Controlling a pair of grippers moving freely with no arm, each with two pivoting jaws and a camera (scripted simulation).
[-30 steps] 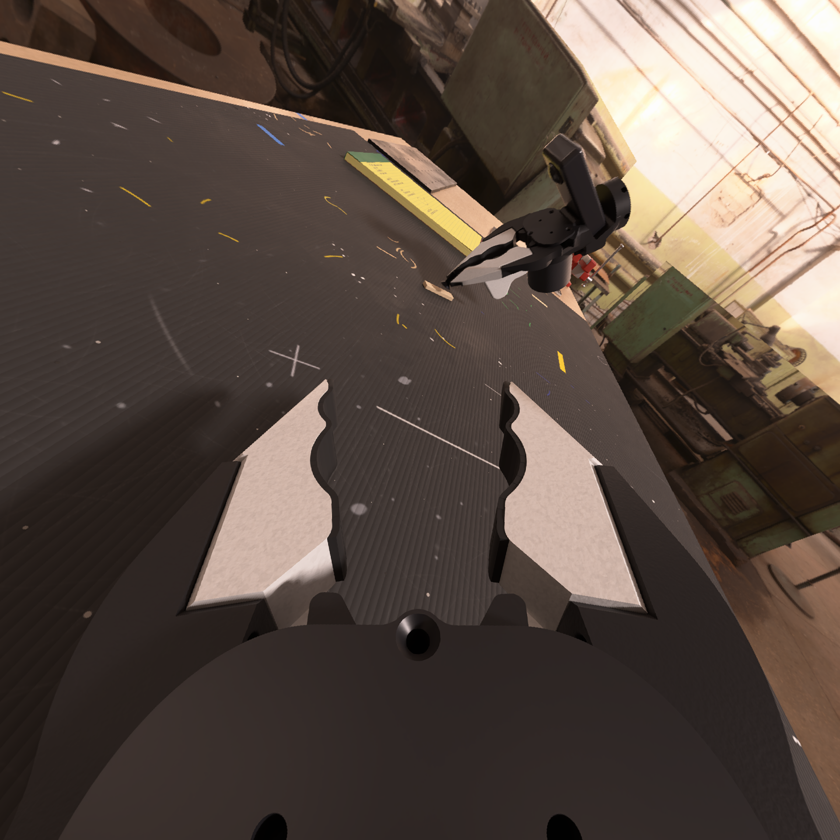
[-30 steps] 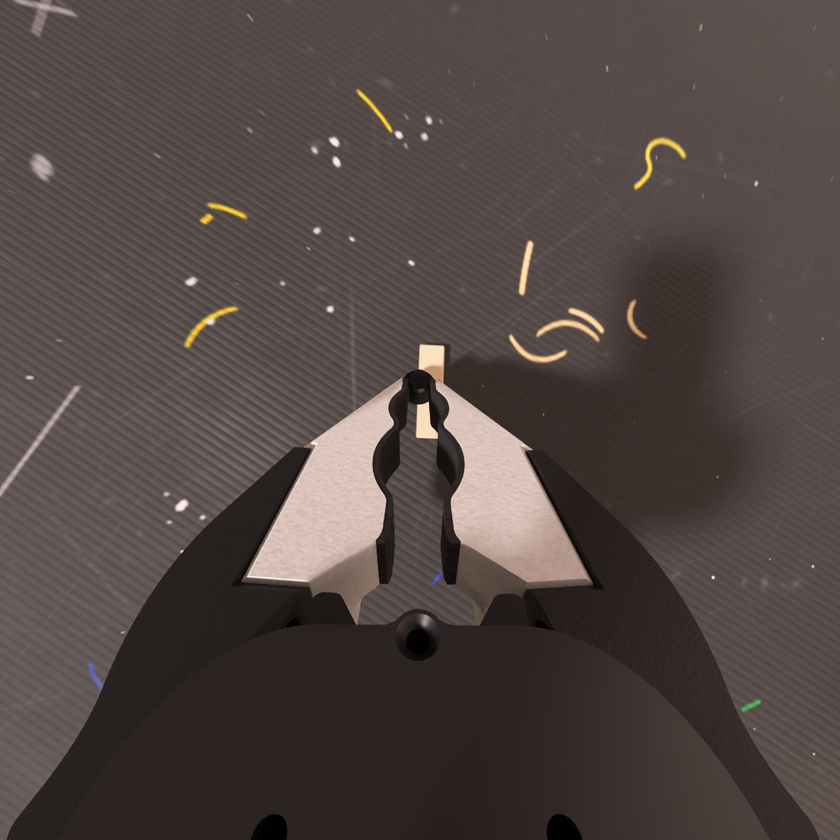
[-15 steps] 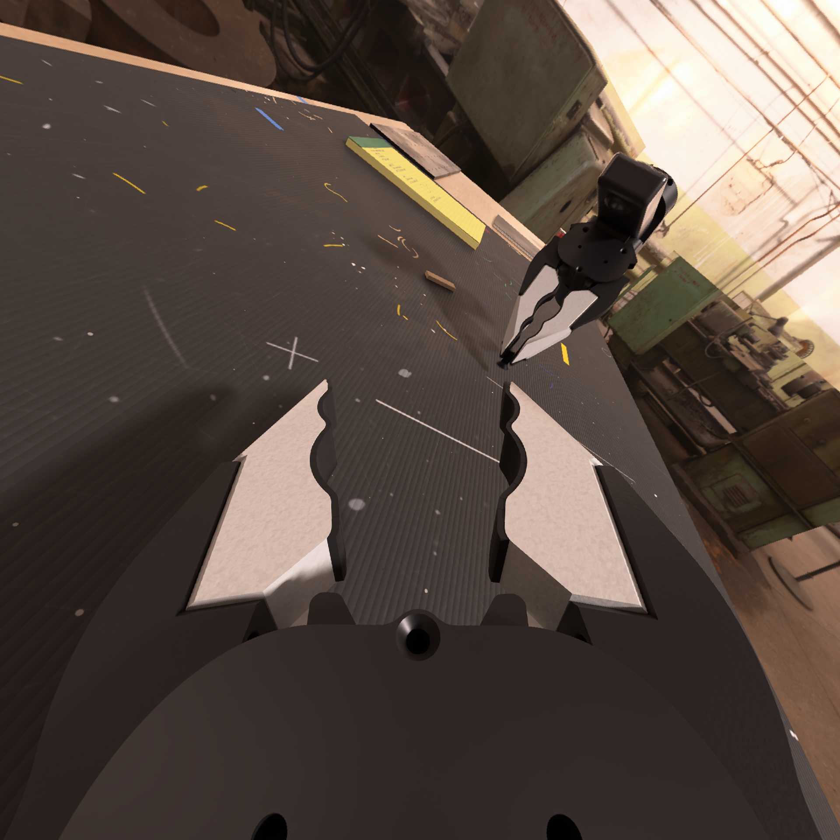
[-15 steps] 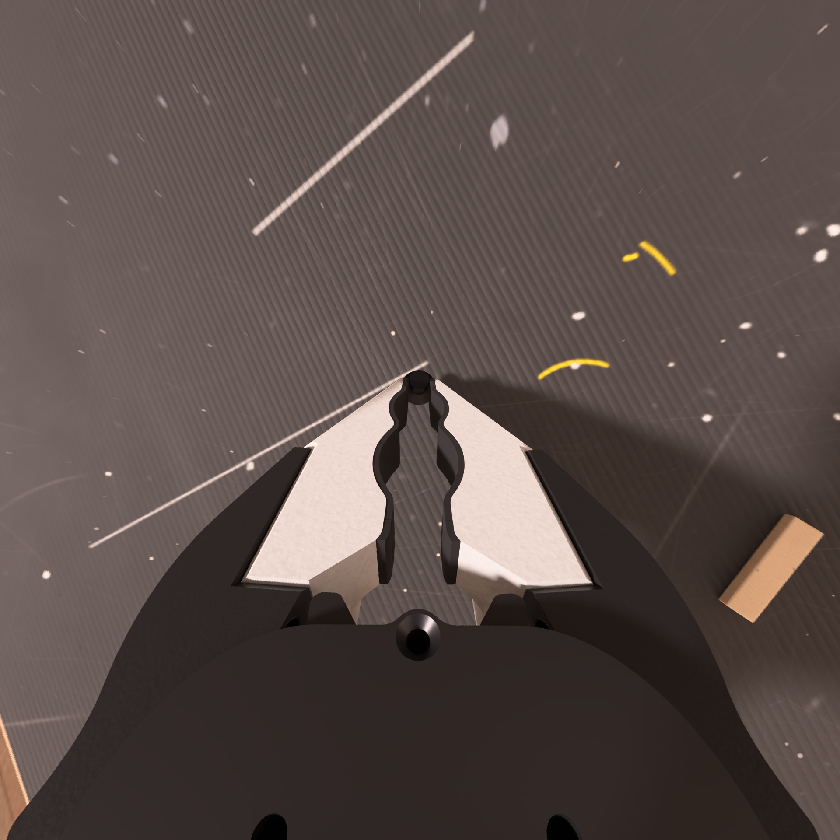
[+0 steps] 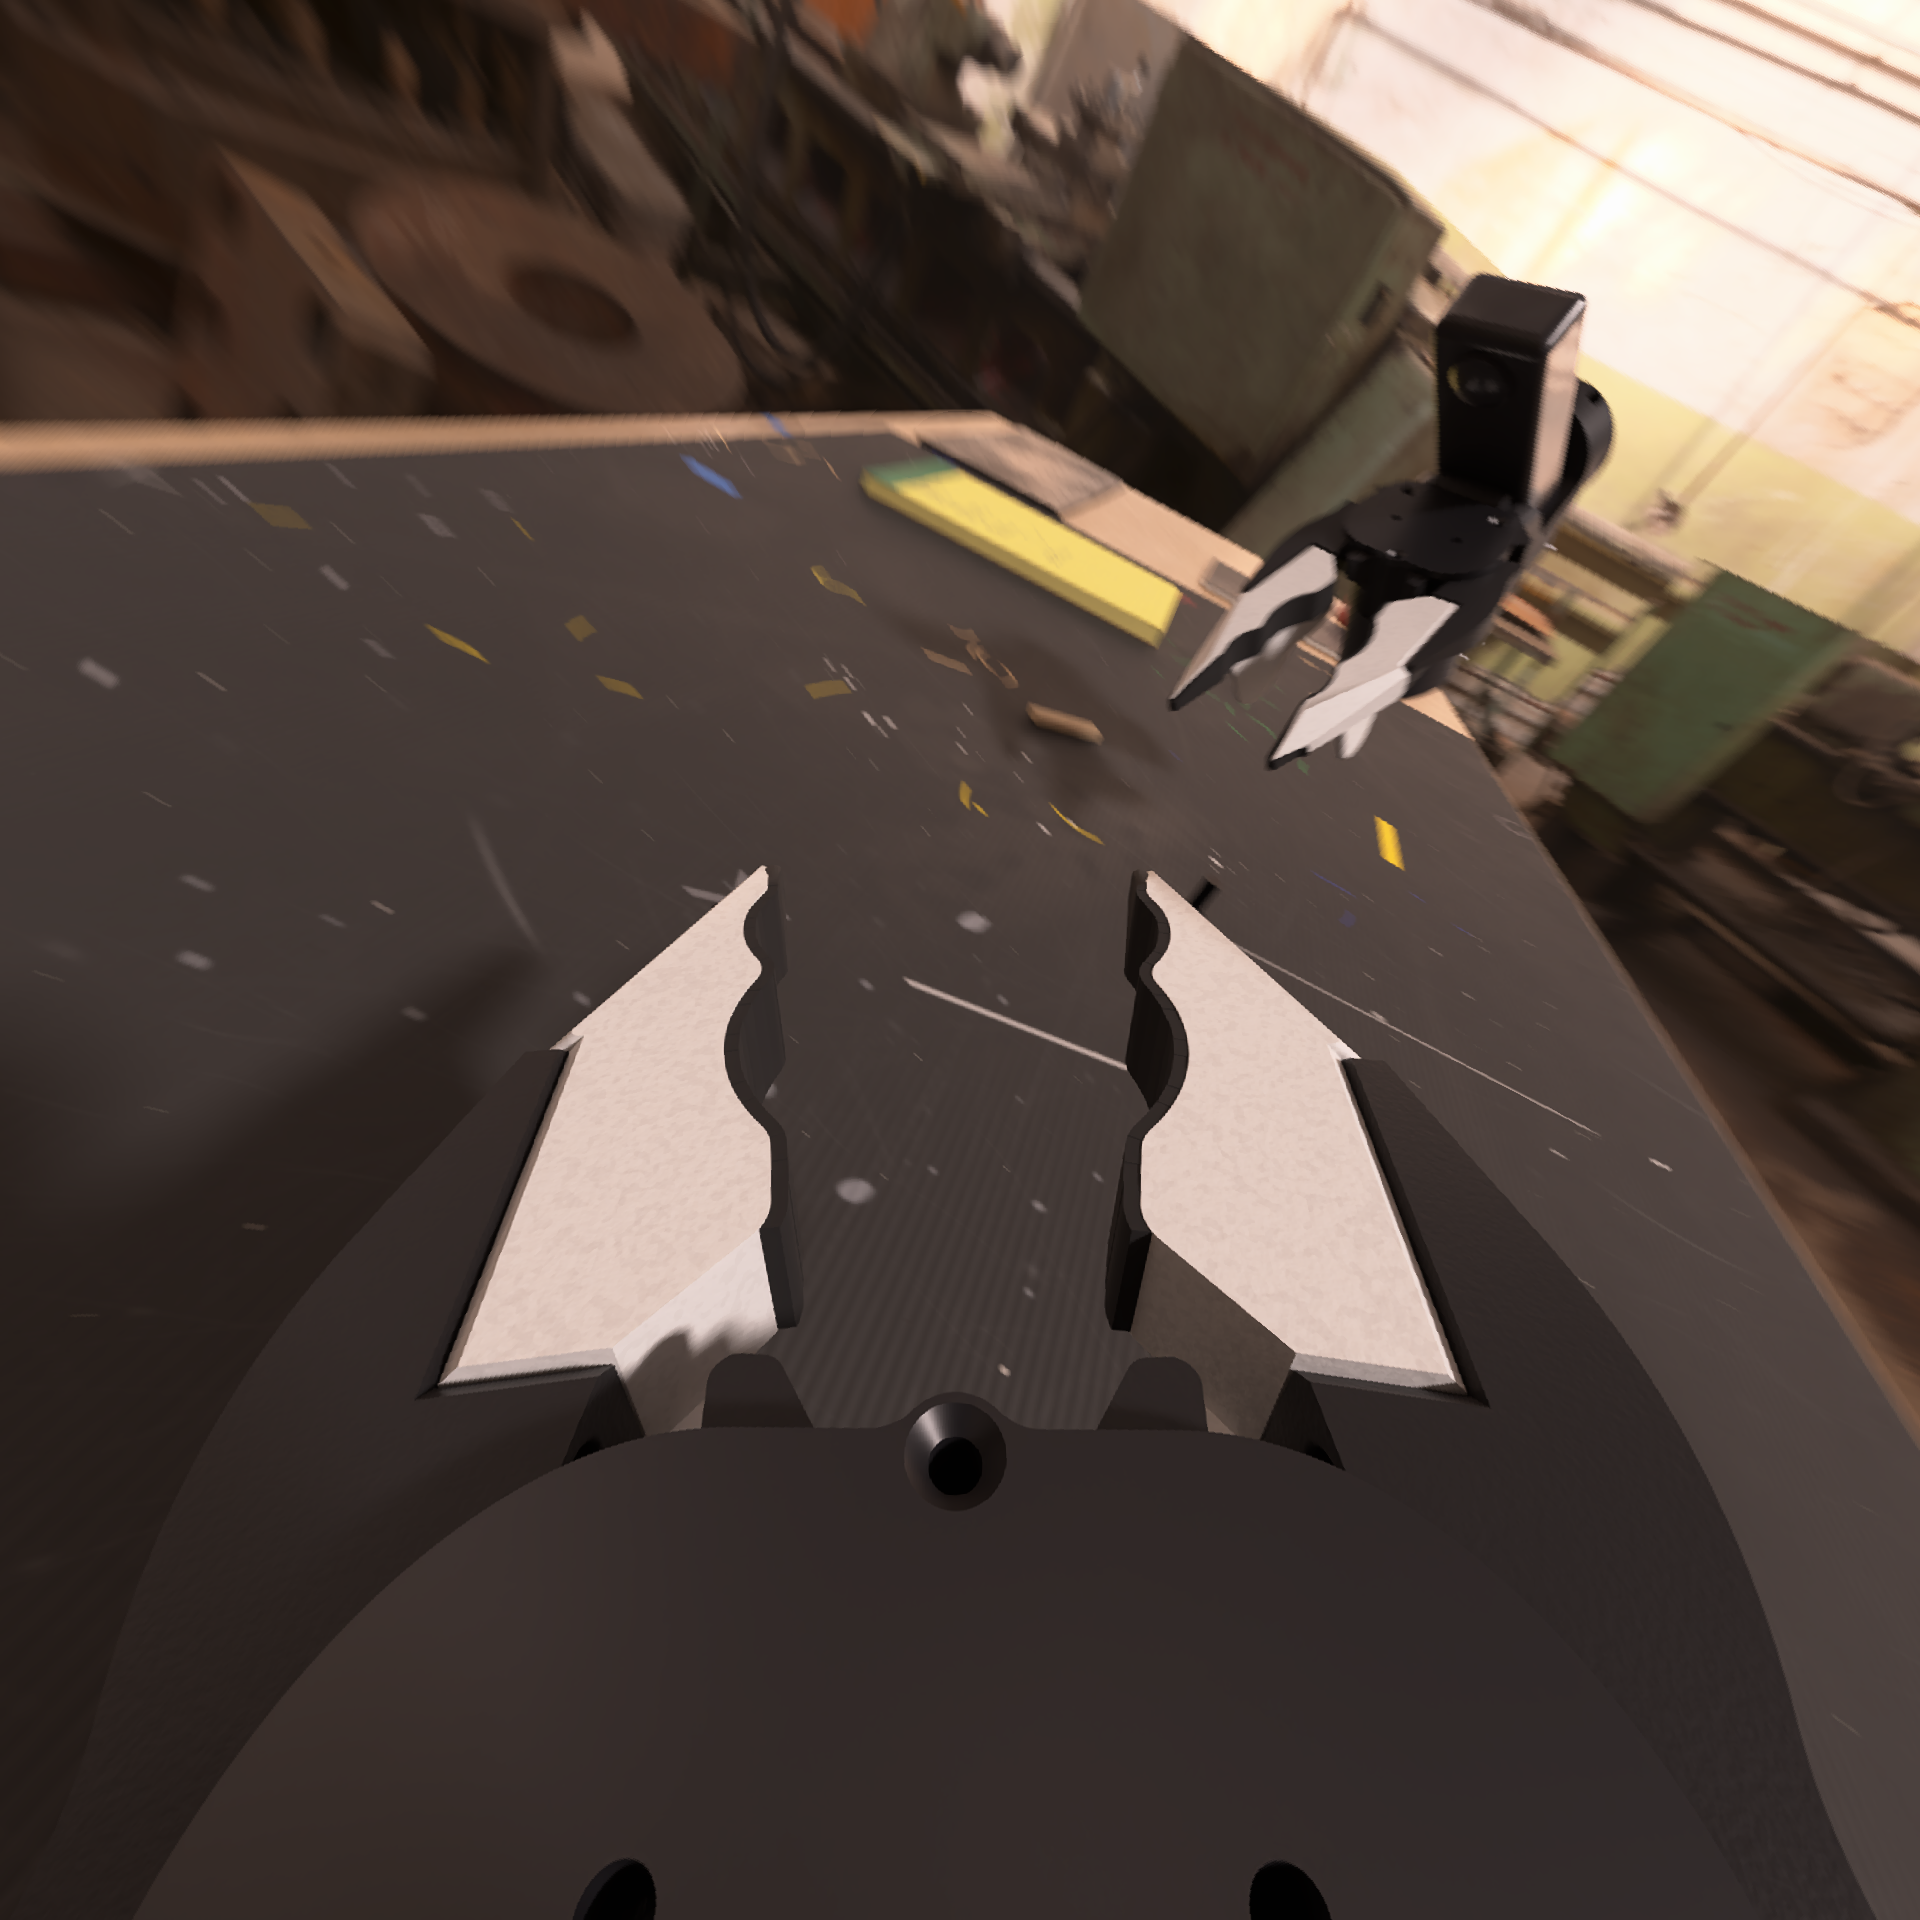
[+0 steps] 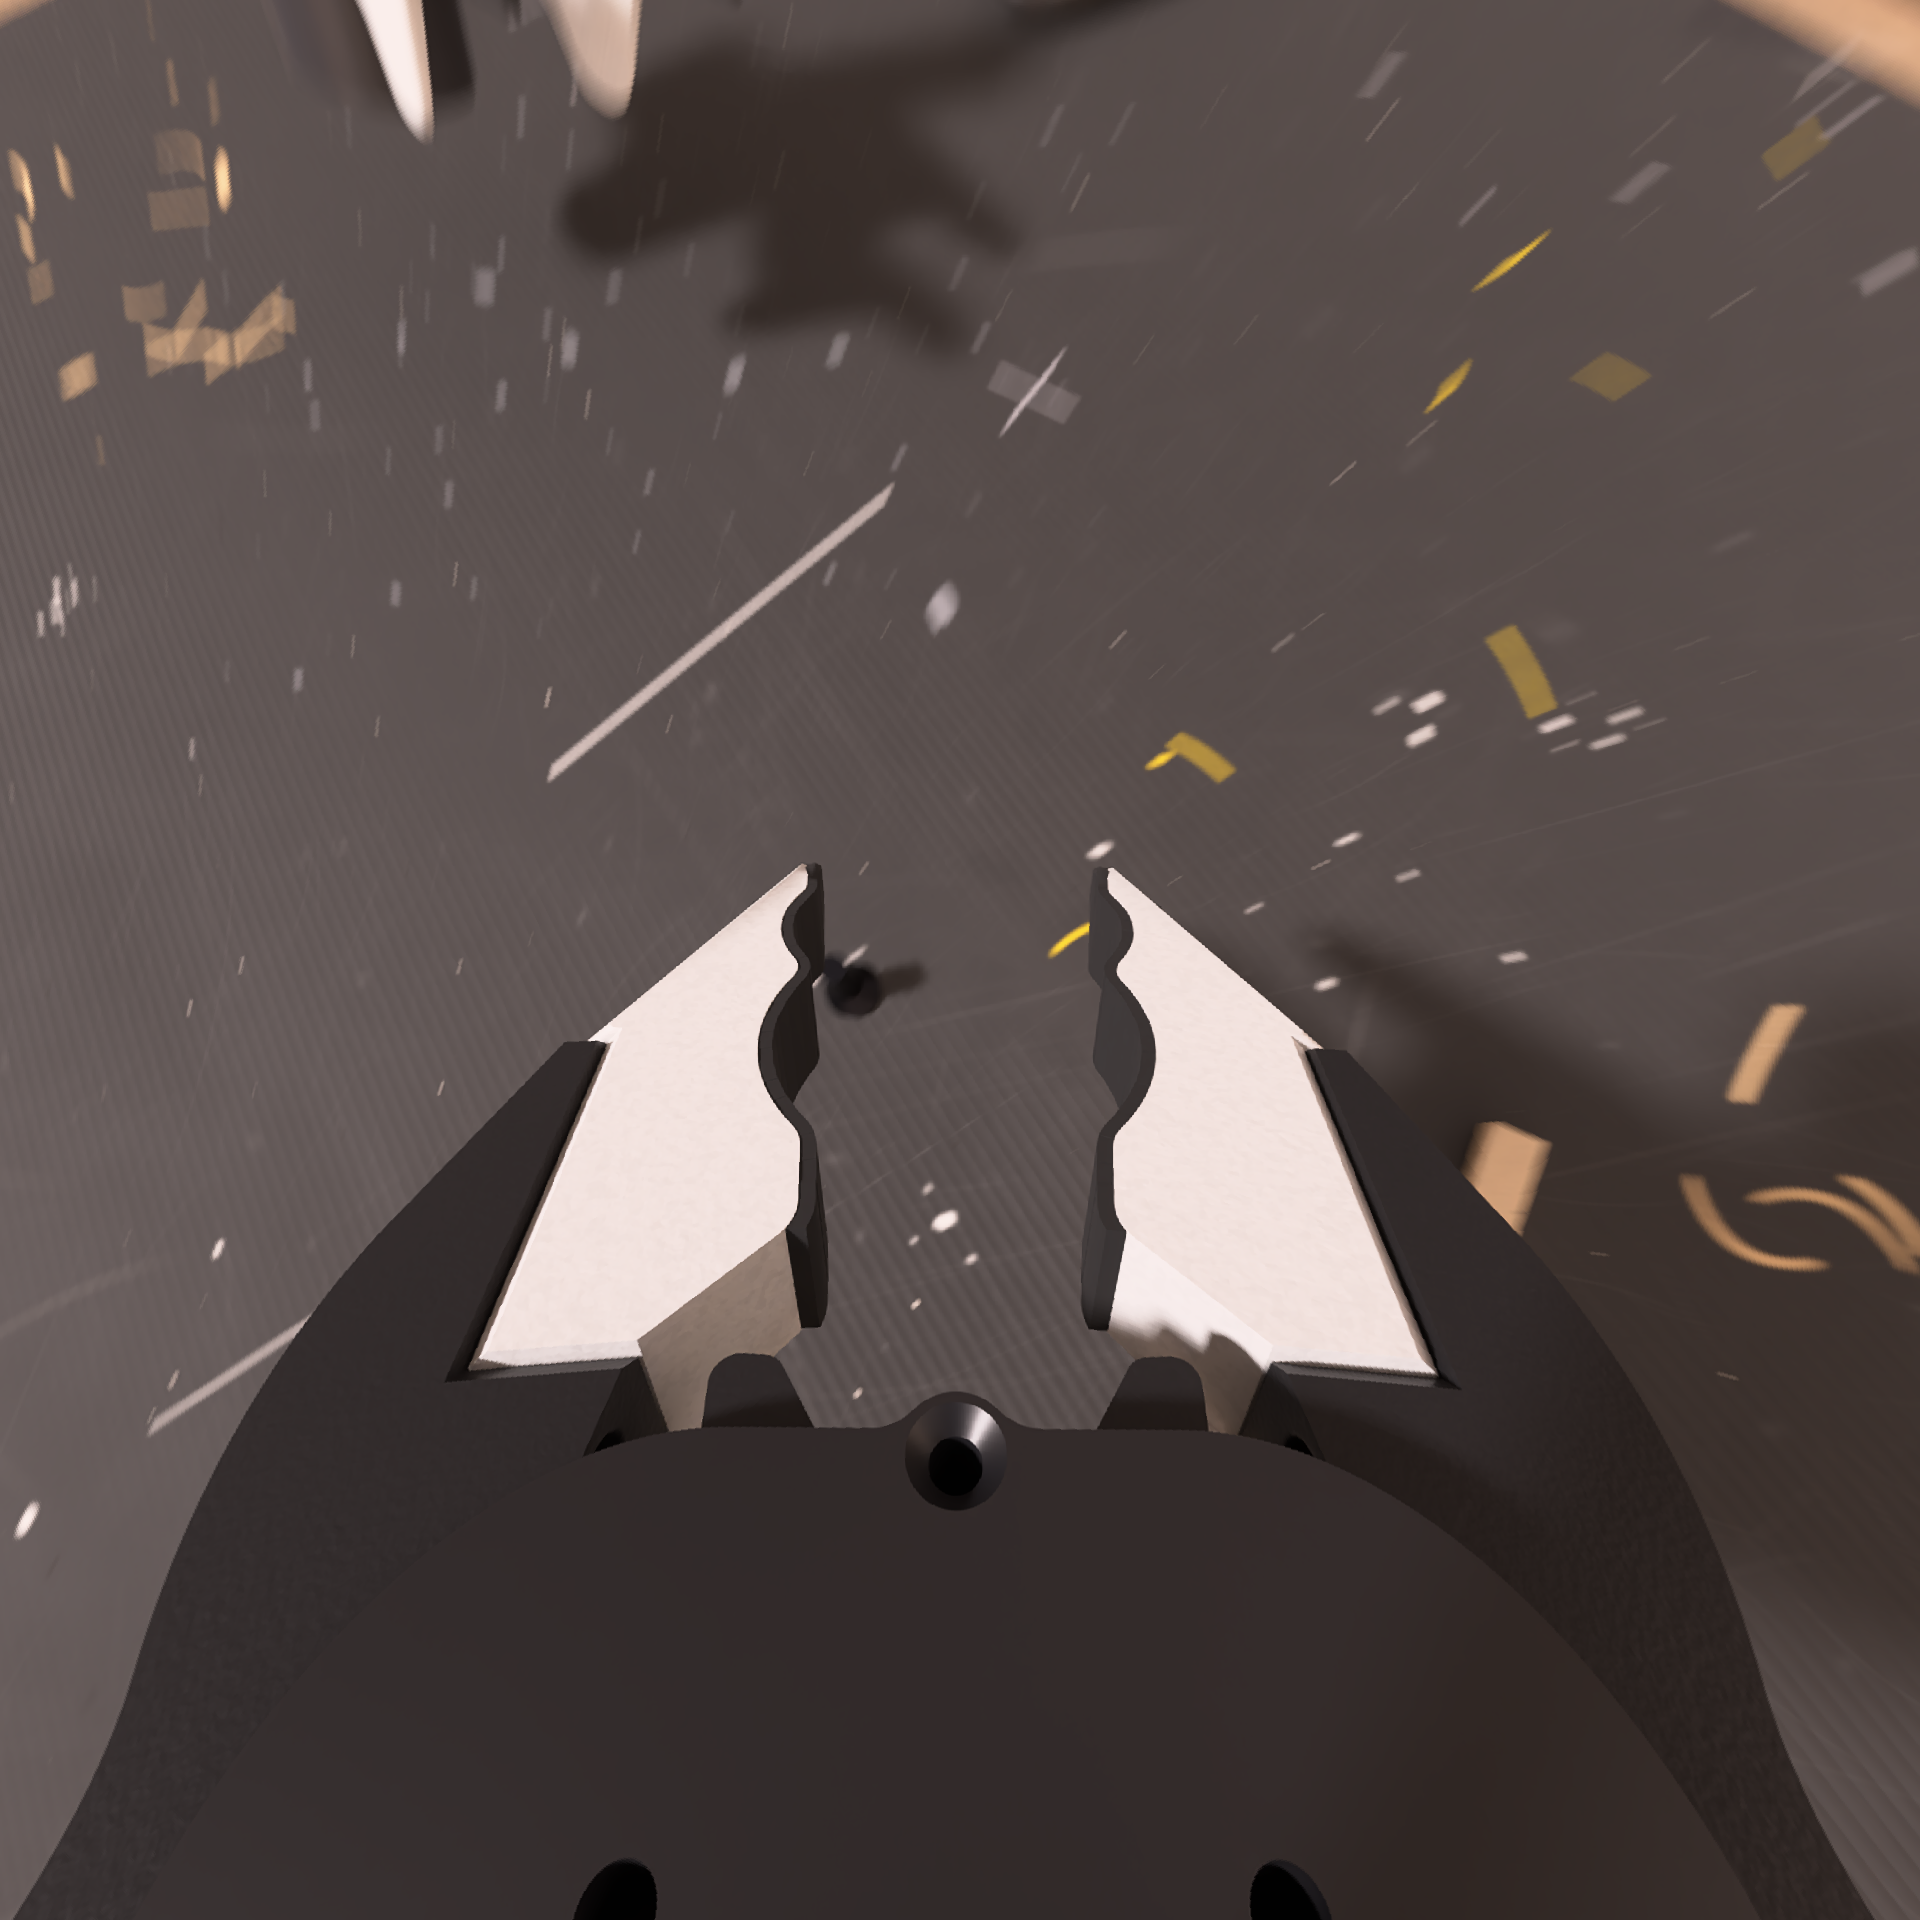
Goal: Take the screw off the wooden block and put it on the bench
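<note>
The small black screw (image 6: pixel 857 982) lies on the dark bench mat (image 6: pixel 416 935), just beyond my right gripper (image 6: pixel 956 873), close to its left finger. The right gripper is open and empty above it. The wooden block (image 6: pixel 1507 1169) lies flat to the right, partly hidden by the right finger. In the left wrist view my left gripper (image 5: pixel 951 883) is open and empty above the bench (image 5: pixel 416 831). There the screw (image 5: pixel 1205 891) shows as a dark speck by its right fingertip, the block (image 5: pixel 1065 720) farther off, and the right gripper (image 5: pixel 1226 732) hovers open above.
A yellow and green bar (image 5: pixel 1029 545) lies by the bench's far edge. Coloured shavings and white specks dot the mat. The bench's right edge (image 5: pixel 1662 1091) drops off towards green machines. The left gripper's fingertips (image 6: pixel 416 62) show at the top of the right wrist view.
The right gripper carried the screw away from the block, then opened; the screw now lies on the mat. The right gripper has risen. The left view has tilted up.
</note>
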